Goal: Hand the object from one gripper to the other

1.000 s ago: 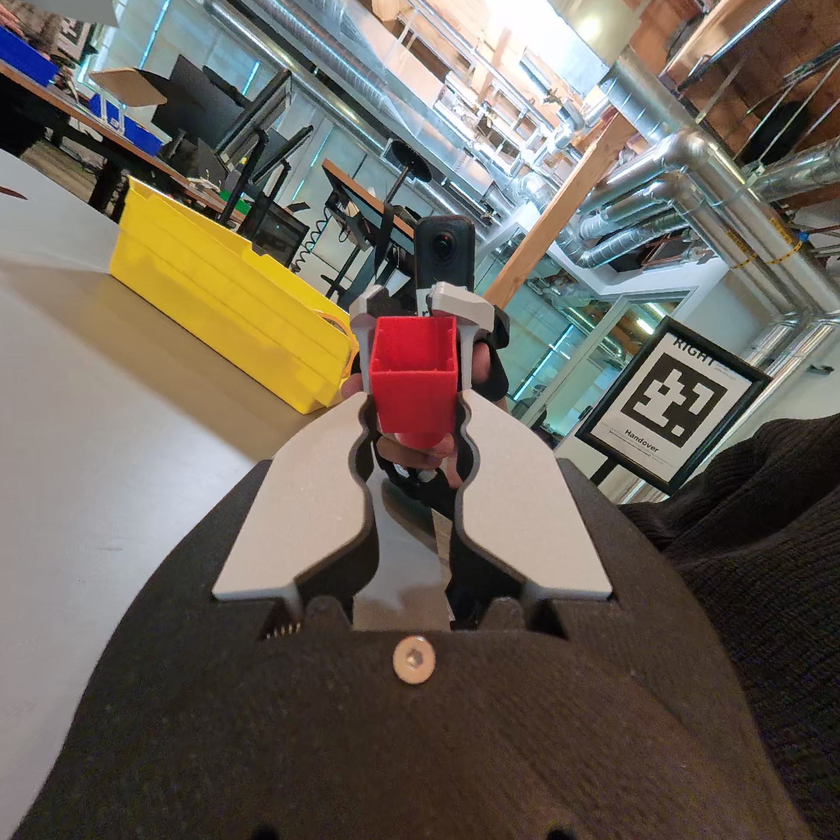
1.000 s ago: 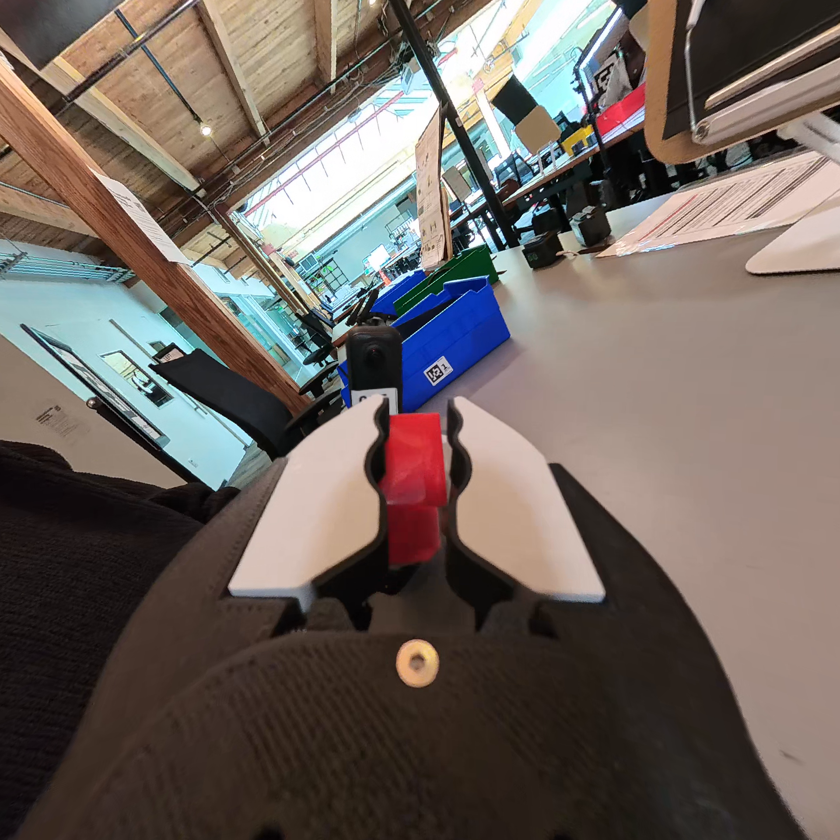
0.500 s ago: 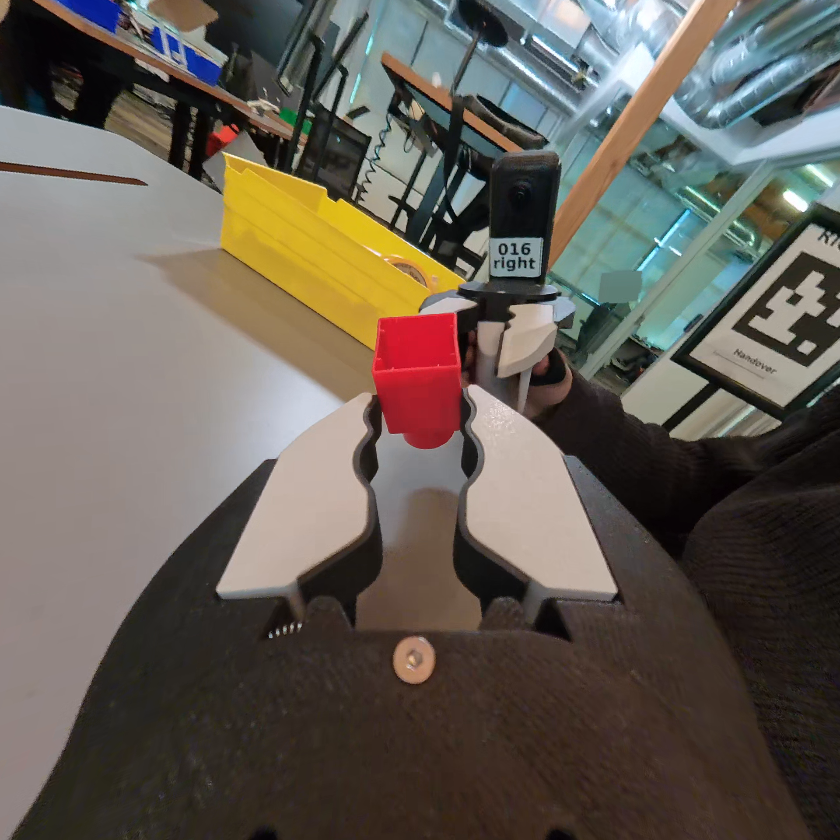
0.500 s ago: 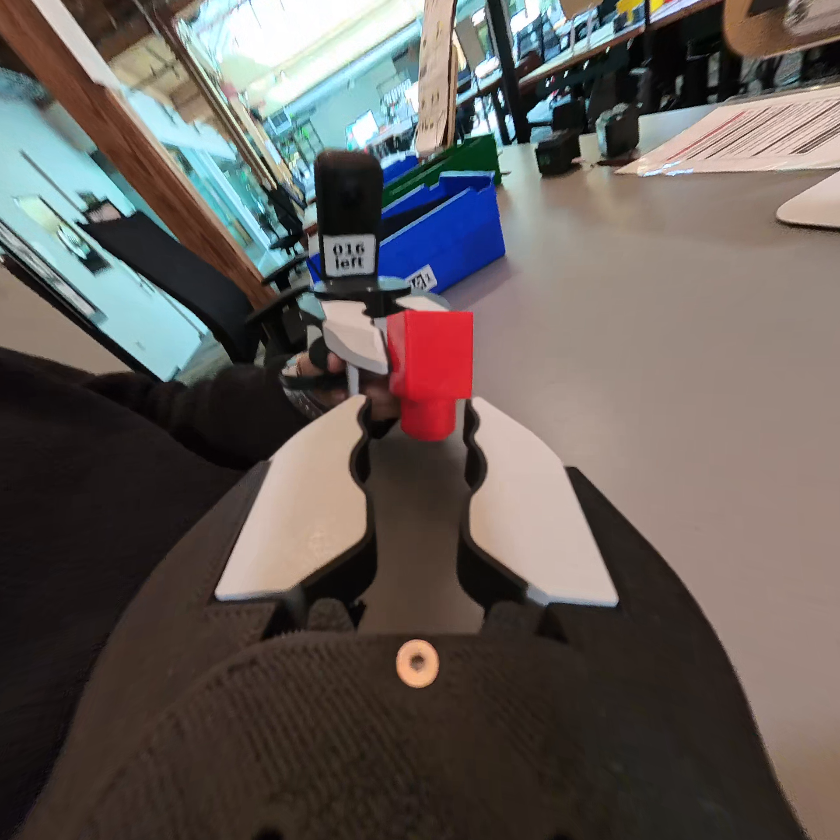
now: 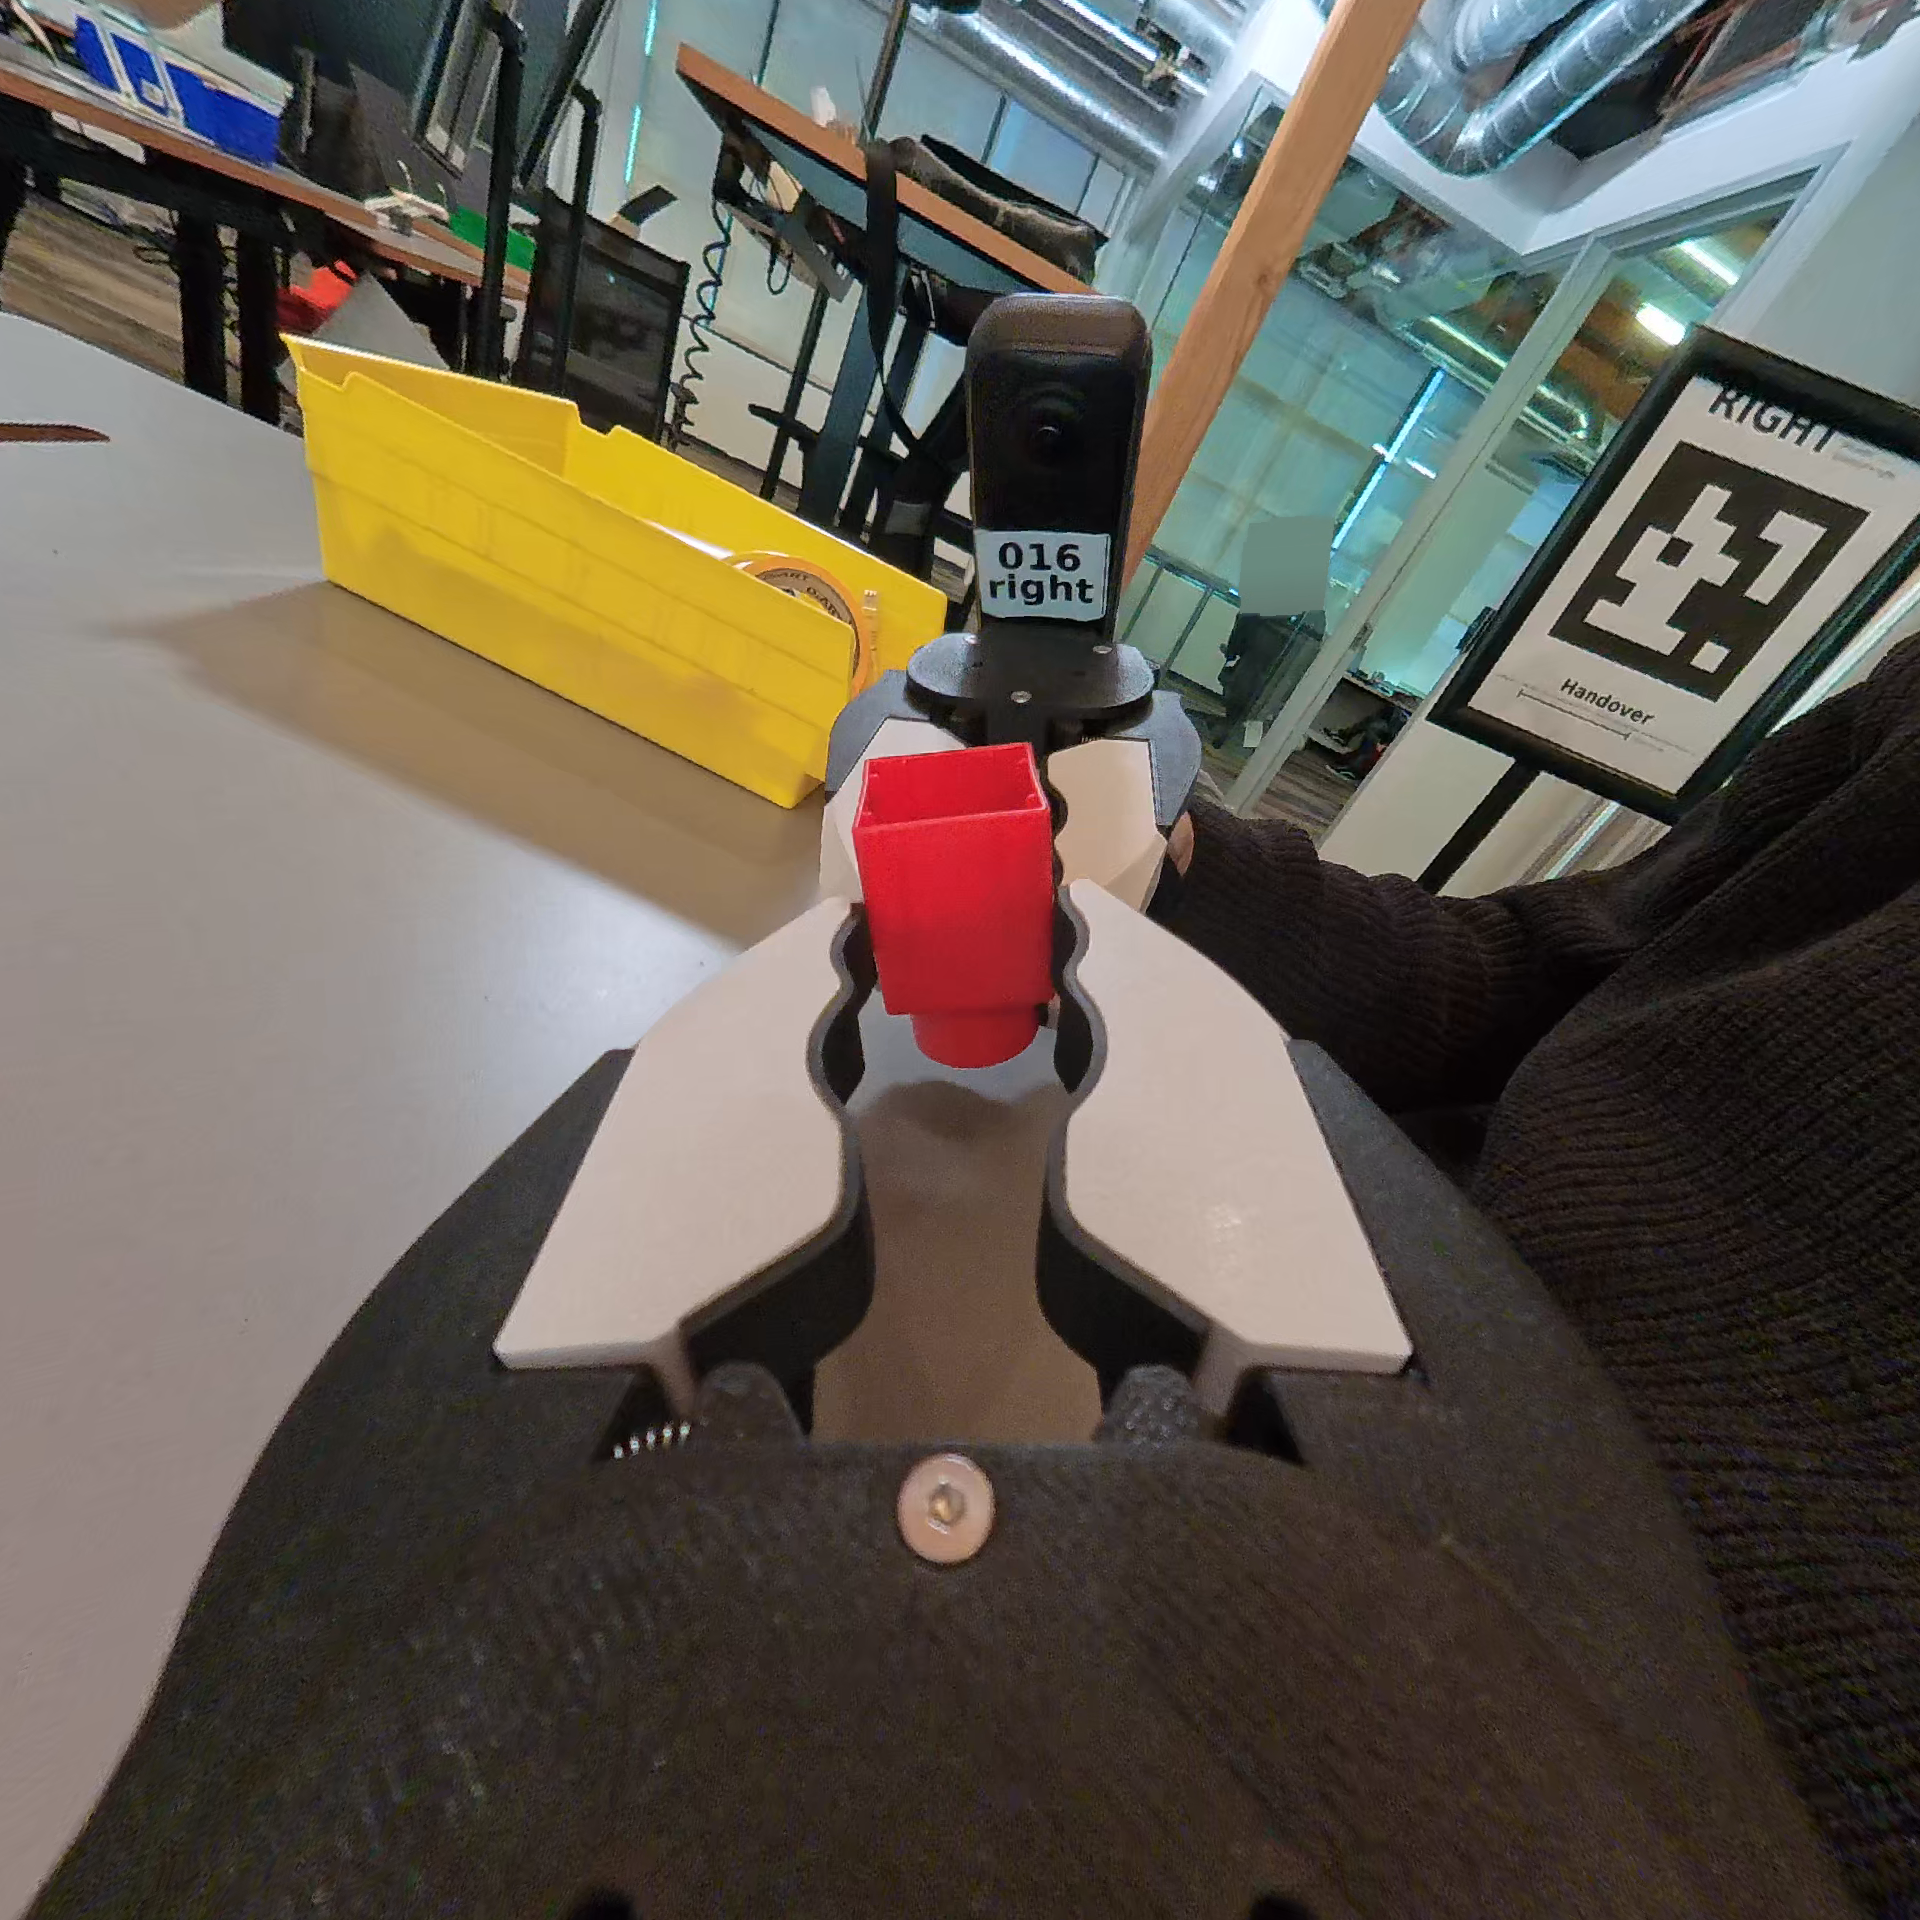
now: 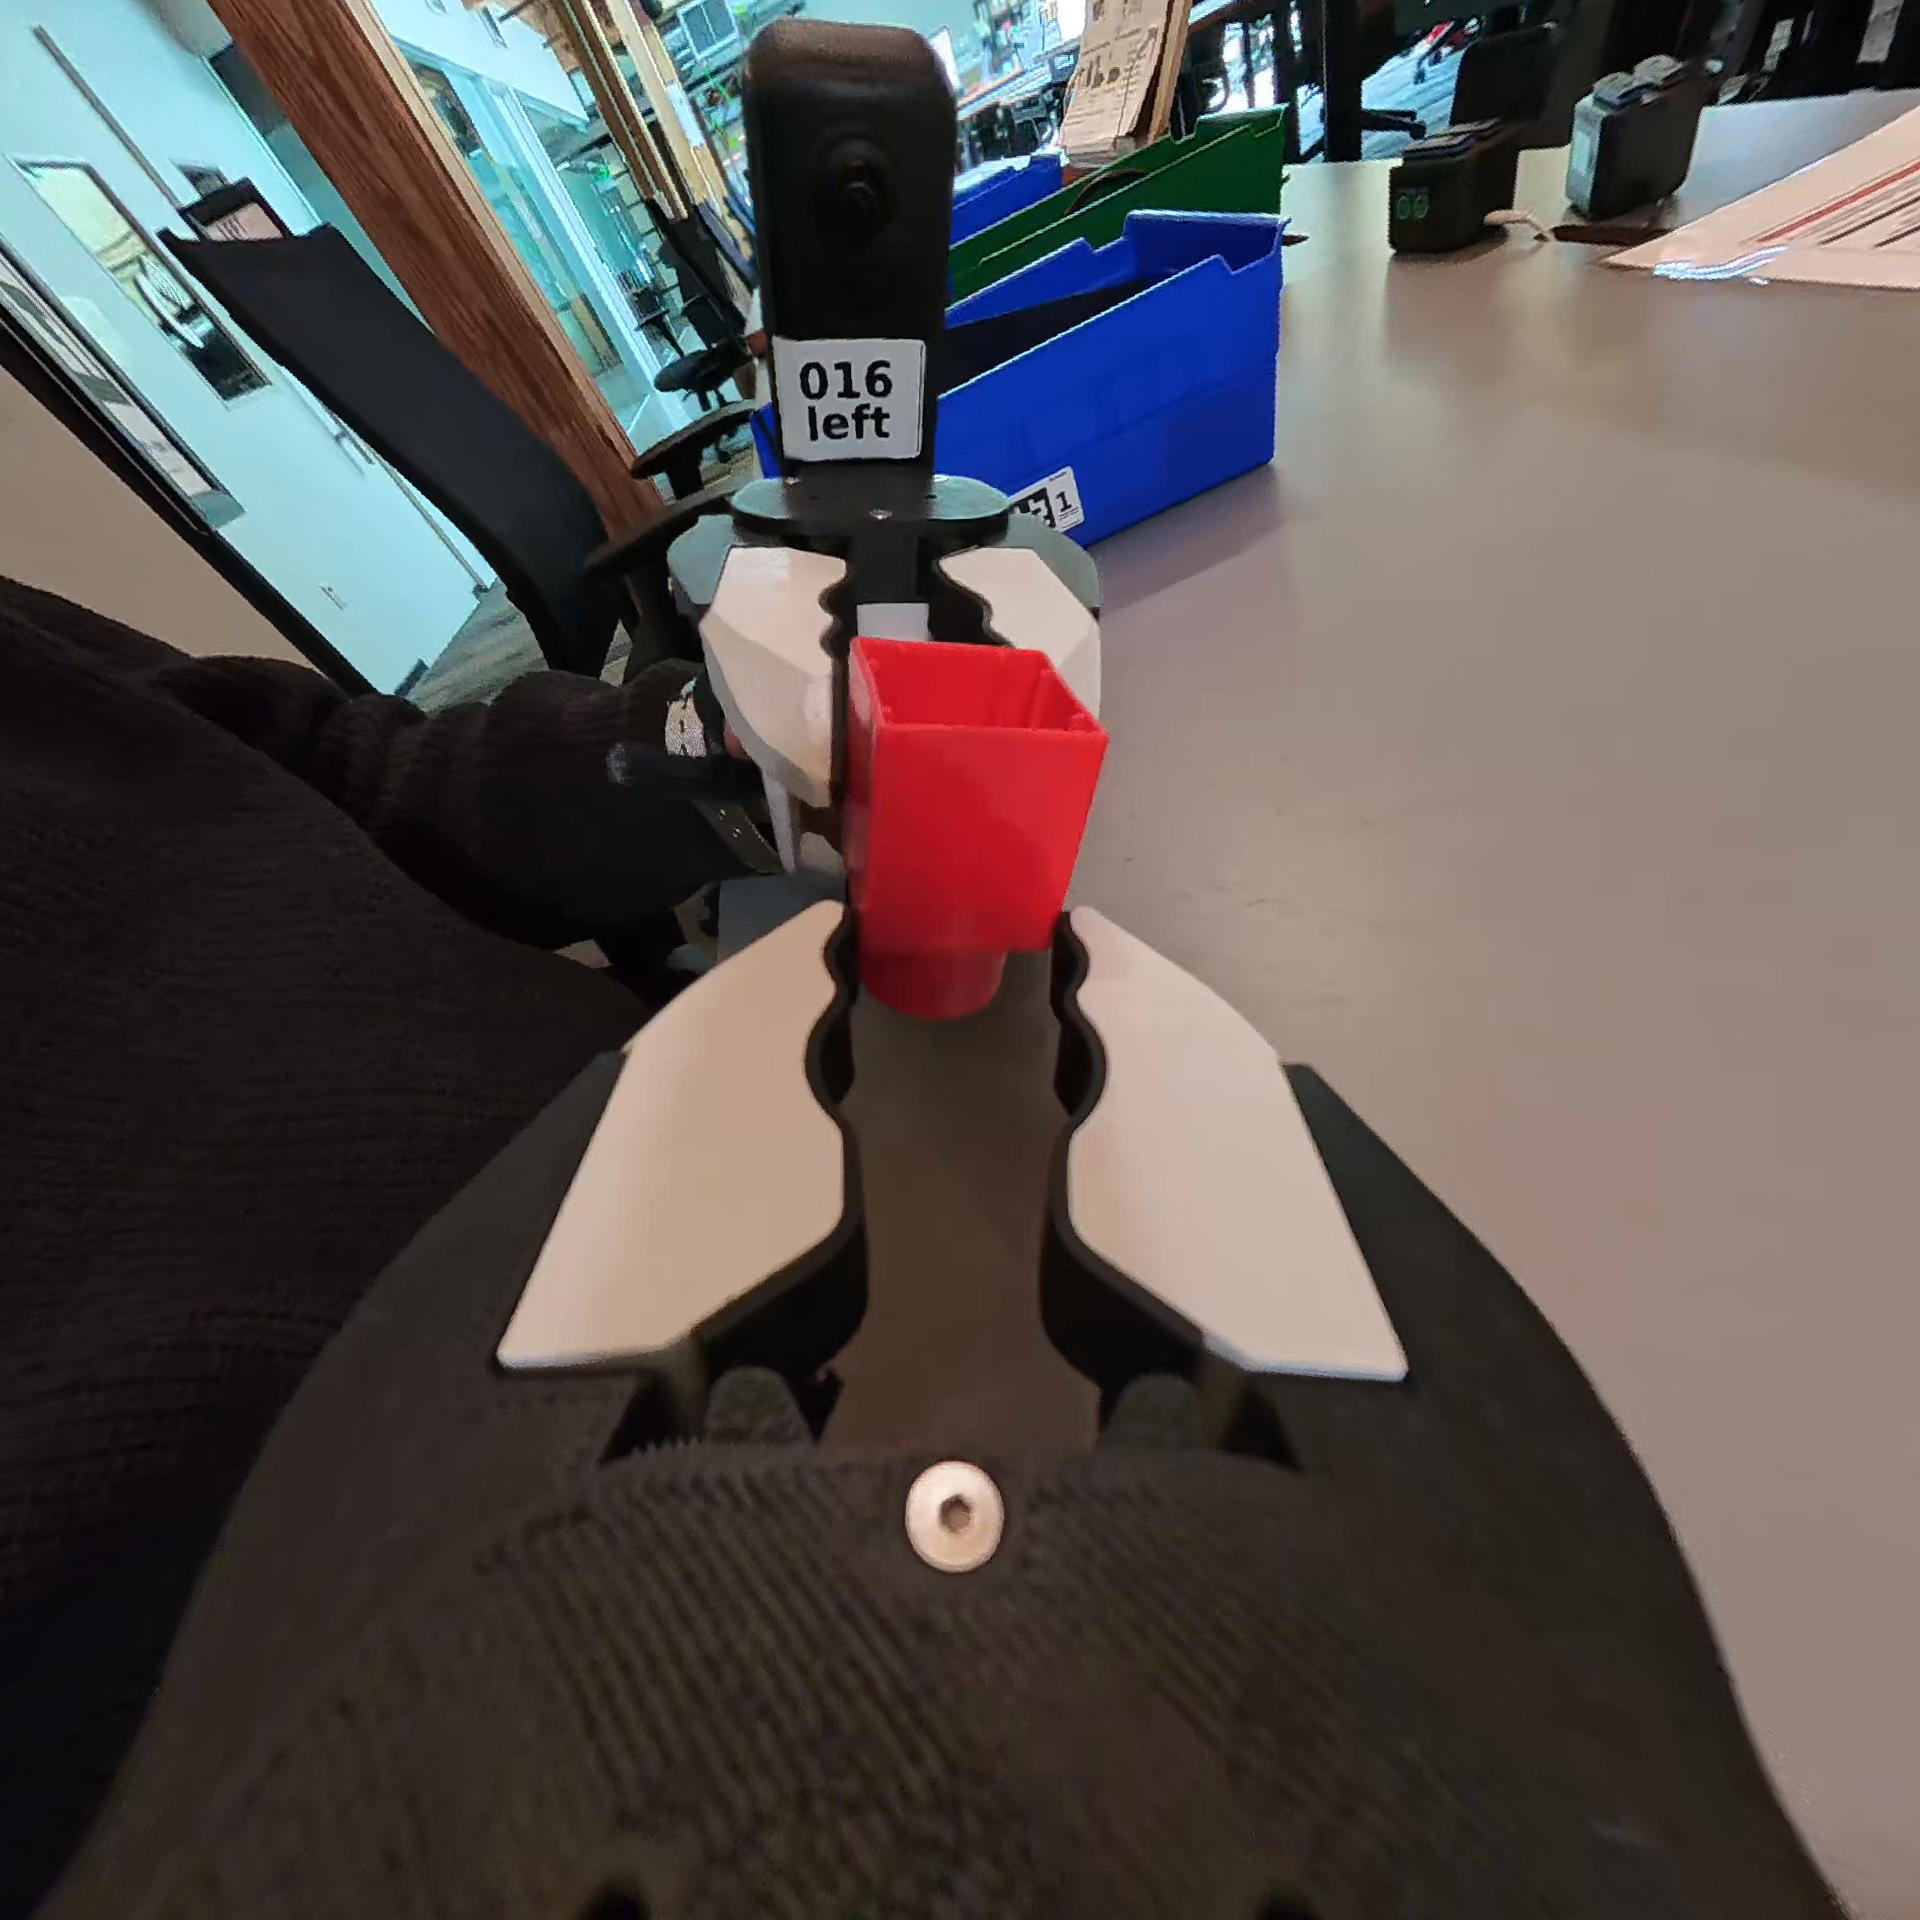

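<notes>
Since a second ago my right gripper has let go and backed off, jaws spread wide and empty. My left gripper now pinches the red object mid-air over the worktop's near edge, open end up.

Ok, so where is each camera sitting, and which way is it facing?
Left wrist view: on the left gripper, looking along its fingers at the red object, the right gripper and a yellow bin; a dark sleeve shows.
Right wrist view: on the right gripper, facing back at the left gripper and a blue bin; a sleeve shows.
Shared: red object, both grippers, table.
</notes>
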{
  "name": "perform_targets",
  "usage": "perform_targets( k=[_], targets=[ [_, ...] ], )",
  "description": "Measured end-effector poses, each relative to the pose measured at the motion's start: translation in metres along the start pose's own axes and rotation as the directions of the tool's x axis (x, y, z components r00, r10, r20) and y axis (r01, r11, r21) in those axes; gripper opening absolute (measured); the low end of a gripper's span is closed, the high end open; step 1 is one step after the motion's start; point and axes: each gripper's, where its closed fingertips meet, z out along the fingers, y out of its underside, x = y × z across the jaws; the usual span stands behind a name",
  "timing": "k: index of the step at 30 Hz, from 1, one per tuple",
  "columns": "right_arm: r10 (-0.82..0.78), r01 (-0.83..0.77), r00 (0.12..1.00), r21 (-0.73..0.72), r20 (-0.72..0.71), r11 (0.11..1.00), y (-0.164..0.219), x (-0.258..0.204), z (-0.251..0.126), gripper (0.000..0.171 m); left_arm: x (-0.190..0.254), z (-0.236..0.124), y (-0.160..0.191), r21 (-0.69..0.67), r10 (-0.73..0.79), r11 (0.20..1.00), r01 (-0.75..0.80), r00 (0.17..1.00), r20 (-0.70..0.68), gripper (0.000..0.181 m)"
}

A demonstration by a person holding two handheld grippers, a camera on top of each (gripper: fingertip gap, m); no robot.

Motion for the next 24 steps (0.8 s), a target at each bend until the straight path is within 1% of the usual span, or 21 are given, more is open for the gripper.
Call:
perform_targets(
  k=[4, 5, 7, 10, 13, 17, 20, 24],
  targets=[
    [0.019, -0.019, 1.000, 0.027, -0.018, 0.999, -0.006, 0.001, -0.001, 0.036, 0.000, 0.000, -0.006, 0.048, 0.007, 0.999, -0.008, 1.000, 0.010, 0.034],
    [0.016, -0.015, 1.000, 0.043, -0.023, 0.999, -0.009, 0.002, -0.002, 0.036, -0.001, -0.001, -0.009, 0.069, 0.019, 0.997, -0.020, 1.000, 0.024, 0.037],
    [0.012, -0.010, 0.999, 0.075, -0.035, 0.997, -0.015, 0.003, -0.006, 0.036, -0.003, -0.002, -0.012, 0.092, 0.032, 0.995, -0.037, 0.998, 0.050, 0.051],
    [0.011, -0.003, 0.998, 0.119, -0.066, 0.993, -0.023, 0.007, -0.014, 0.035, -0.006, -0.002, -0.012, 0.095, 0.022, 0.995, -0.028, 0.998, 0.063, 0.055],
    [0.024, -0.011, 0.997, 0.181, -0.068, 0.983, -0.032, 0.009, -0.021, 0.035, -0.008, 0.000, -0.009, 0.087, 0.008, 0.996, -0.014, 0.998, 0.069, 0.054],
    [0.064, -0.061, 0.998, 0.286, -0.002, 0.956, -0.045, 0.004, -0.030, 0.035, -0.007, 0.003, -0.007, 0.083, 0.006, 0.996, -0.011, 0.998, 0.066, 0.047],
    [0.064, -0.068, 0.998, 0.325, 0.024, 0.943, -0.050, 0.002, -0.033, 0.035, 0.000, 0.006, -0.008, 0.110, -0.048, 0.993, 0.047, 0.999, 0.006, 0.041],
    [0.037, -0.043, 0.999, 0.330, 0.024, 0.943, -0.051, -0.002, -0.031, 0.035, 0.007, 0.008, -0.015, 0.170, -0.123, 0.976, 0.133, 0.990, -0.070, 0.040]
  ],
)
